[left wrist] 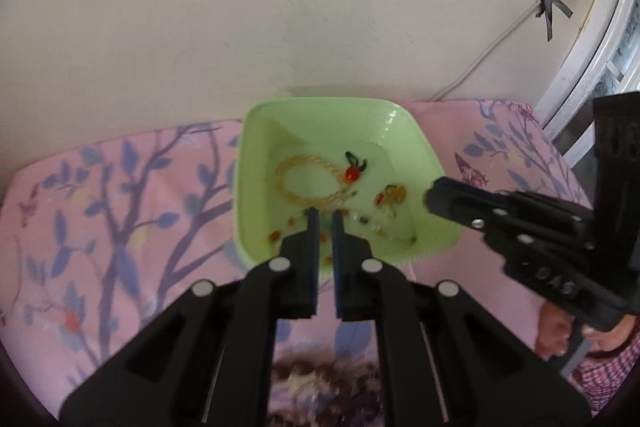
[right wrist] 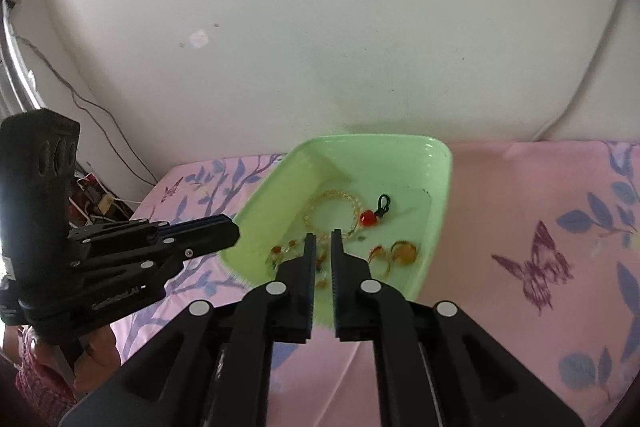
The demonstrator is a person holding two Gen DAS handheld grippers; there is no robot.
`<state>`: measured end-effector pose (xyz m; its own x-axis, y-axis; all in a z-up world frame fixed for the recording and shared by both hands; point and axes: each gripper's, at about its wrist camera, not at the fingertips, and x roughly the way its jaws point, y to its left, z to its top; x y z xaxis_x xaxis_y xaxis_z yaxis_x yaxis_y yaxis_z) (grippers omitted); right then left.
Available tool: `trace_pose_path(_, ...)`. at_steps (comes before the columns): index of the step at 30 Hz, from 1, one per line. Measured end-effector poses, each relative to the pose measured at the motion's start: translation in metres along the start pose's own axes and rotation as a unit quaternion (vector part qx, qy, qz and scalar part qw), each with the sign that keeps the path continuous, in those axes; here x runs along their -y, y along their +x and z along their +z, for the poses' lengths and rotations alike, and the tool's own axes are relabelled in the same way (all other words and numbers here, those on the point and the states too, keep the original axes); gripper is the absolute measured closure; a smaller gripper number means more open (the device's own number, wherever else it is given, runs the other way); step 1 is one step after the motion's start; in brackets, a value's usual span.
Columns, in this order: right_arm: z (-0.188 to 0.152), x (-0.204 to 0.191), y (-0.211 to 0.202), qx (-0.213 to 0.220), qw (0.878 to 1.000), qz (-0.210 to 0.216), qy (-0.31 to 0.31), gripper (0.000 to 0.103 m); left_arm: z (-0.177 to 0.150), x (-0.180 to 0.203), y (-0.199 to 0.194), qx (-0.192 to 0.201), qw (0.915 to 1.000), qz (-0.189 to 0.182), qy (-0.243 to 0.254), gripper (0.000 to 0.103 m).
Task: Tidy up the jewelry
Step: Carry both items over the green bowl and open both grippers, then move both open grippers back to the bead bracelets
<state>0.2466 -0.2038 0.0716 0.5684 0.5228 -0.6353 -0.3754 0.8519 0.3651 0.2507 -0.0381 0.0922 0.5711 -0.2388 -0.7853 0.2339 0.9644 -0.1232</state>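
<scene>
A light green tray [left wrist: 250, 163] [right wrist: 442, 183] lies on a pink bedsheet against the wall. Inside it are a golden beaded bracelet [left wrist: 286, 183] [right wrist: 320, 201], a red bead charm [left wrist: 352, 173] [right wrist: 367, 218] with a black clasp, amber pieces [left wrist: 394, 195] [right wrist: 404, 251] and small loose beads [left wrist: 276, 235] [right wrist: 280, 253]. My left gripper [left wrist: 325, 217] [right wrist: 228, 231] hangs shut and empty over the tray's near edge. My right gripper [right wrist: 323, 237] [left wrist: 434, 197] is also shut and empty, its tips over the tray's near part.
The pink sheet [left wrist: 120, 227] [right wrist: 520, 227] with purple branches and butterflies spreads around the tray. Close behind rises a cream wall [left wrist: 280, 7] with a cable [left wrist: 480, 59] and black tape. A person's hand [left wrist: 556, 335] holds the right gripper's handle. Cables and clutter [right wrist: 96, 199] lie beside the bed.
</scene>
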Motion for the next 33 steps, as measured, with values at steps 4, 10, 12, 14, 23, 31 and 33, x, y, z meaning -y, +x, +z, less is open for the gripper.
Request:
trace_pose_path(4,-0.034,-0.015,-0.027,0.019,1.000,0.009,-0.009,0.103,-0.040,0.018,-0.031,0.028,0.9987,0.039,0.016,0.098)
trace_pose_path(10,-0.118,-0.039,-0.062,0.031,0.999,0.015,0.018,0.089,-0.110,0.025,-0.061,0.042,0.9959,0.079,0.016,0.098)
trace_pose_path(12,-0.141,-0.044,-0.069,0.038,0.999,0.004,0.025,0.089,-0.128,0.024,-0.066,0.041,0.9959,0.080,0.009,0.098)
trace_pose_path(14,-0.159,-0.049,-0.073,0.038,0.999,-0.002,0.038,0.088,-0.146,0.022,-0.071,0.040,0.9958,0.082,-0.001,0.098)
trace_pose_path(23,-0.192,-0.058,-0.075,0.022,0.997,-0.016,0.070,0.089,-0.184,0.009,-0.083,0.036,0.9941,0.100,-0.016,0.098)
trace_pose_path(31,-0.197,-0.065,-0.075,0.018,0.997,-0.027,0.070,0.089,-0.194,-0.007,-0.083,0.036,0.9918,0.120,-0.027,0.098)
trace_pose_path(33,-0.197,-0.064,-0.073,0.017,0.997,-0.030,0.070,0.089,-0.196,-0.012,-0.082,0.035,0.9913,0.123,-0.030,0.098)
